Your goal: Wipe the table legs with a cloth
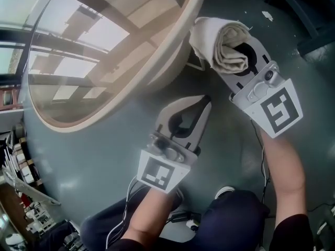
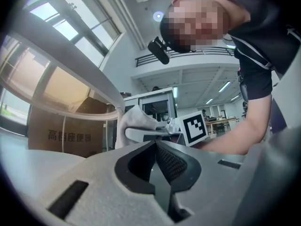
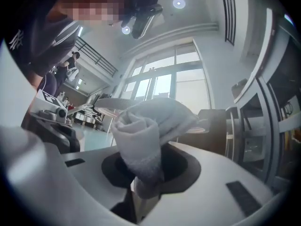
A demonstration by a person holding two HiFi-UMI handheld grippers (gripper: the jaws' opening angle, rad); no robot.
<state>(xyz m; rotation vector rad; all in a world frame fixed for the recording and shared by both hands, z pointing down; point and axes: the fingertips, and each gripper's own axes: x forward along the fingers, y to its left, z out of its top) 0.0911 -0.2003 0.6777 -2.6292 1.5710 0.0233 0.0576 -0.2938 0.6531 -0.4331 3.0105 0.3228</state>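
The right gripper [image 1: 236, 57] grasps a rolled cloth [image 1: 221, 38] just beside the round desk's rim [image 1: 180, 51]. The left gripper [image 1: 205, 104] hovers nearby, clenched on nothing.

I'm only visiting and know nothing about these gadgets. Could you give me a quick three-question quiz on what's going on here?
1. True or false: the left gripper holds the rolled cream cloth.
2. The right gripper is: A) open and empty, B) shut on the cloth, C) out of view.
3. Fill in: the cloth is held close to the rim of the ____.

Key: 1 false, it is shut and empty; 2 B; 3 round glass-topped table.
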